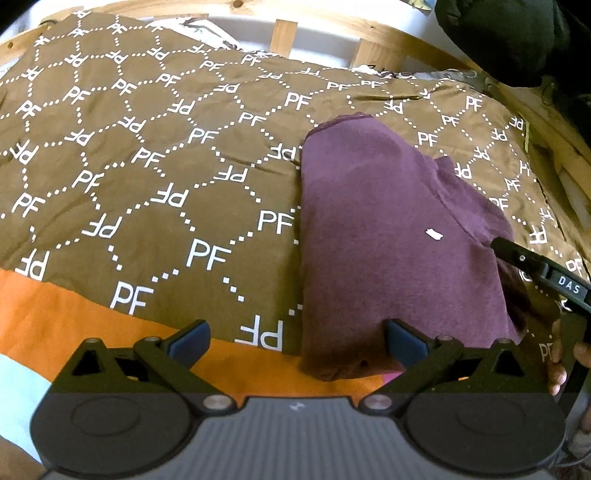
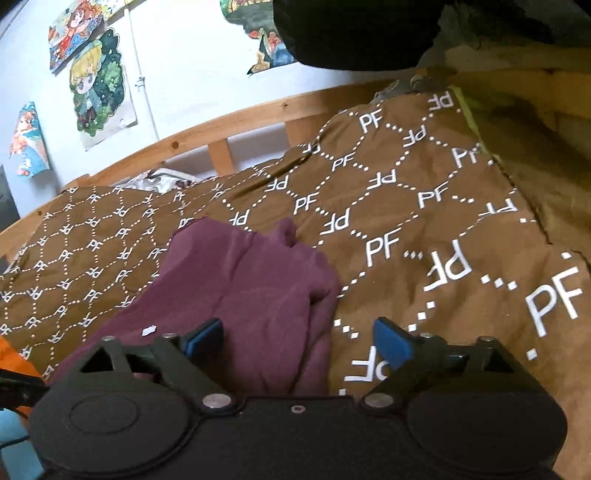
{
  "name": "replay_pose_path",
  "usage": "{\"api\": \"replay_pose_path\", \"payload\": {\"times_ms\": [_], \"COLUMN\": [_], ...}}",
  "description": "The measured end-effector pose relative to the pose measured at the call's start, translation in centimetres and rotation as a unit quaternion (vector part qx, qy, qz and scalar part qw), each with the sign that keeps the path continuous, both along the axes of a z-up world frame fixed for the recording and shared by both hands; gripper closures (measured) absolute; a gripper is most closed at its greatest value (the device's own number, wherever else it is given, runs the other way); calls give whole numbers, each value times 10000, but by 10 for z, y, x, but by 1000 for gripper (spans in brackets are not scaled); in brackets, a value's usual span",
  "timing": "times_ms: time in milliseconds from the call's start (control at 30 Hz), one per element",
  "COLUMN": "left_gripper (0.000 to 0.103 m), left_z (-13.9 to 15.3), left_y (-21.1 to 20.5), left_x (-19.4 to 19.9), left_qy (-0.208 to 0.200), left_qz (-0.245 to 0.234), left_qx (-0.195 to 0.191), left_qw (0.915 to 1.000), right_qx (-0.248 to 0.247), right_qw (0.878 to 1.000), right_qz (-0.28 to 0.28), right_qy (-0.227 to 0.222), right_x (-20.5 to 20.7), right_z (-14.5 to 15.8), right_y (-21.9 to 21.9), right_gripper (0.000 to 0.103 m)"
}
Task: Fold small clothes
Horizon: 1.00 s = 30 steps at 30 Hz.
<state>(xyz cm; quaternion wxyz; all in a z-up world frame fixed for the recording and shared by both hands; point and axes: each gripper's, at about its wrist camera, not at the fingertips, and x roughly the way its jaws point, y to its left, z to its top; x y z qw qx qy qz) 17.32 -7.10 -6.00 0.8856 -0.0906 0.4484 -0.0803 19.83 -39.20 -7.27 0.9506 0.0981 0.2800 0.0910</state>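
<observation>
A small maroon garment [image 1: 391,236] lies partly folded on a brown blanket [image 1: 147,147] printed with white "PF" letters. A small white tag shows on it. My left gripper [image 1: 297,345] is open and empty, hovering over the garment's near left edge. My right gripper [image 2: 297,341] is open and empty over the garment's right side [image 2: 255,295]. In the left wrist view the right gripper [image 1: 546,273] shows at the garment's right edge.
A wooden bed rail [image 1: 332,33] runs along the far side. An orange strip [image 1: 55,314] of bedding lies at the near edge. Dark clothing [image 1: 517,37] hangs at the upper right. Cartoon posters [image 2: 96,81] hang on the white wall.
</observation>
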Motion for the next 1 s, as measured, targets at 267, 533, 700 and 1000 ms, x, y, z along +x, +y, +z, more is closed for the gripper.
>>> {"api": "replay_pose_path", "payload": {"times_ms": [267,533,700,1000], "left_gripper": [0,0,0,0], "left_z": [-5,-16,-11,12], "left_y": [-1,-2,1,12], "left_x": [2,5,6,26], "left_qy": [152,331,426,-128], "left_qz": [115,168,287,-153], "left_qx": [-131,-173,-349,-557], "left_qw": [9997,9992,9981,9982], "right_qx": [14,-647,-631,42], "right_qw": [9999,9978,9979,9998], "right_qz": [115,93,87,198], "right_qy": [28,106,128,-65], "right_x": [6,6,6,6], "right_z": [-2,-12,-12,-5], "right_y": [-2,14,13,3], "right_gripper": [1,1,1,1]}}
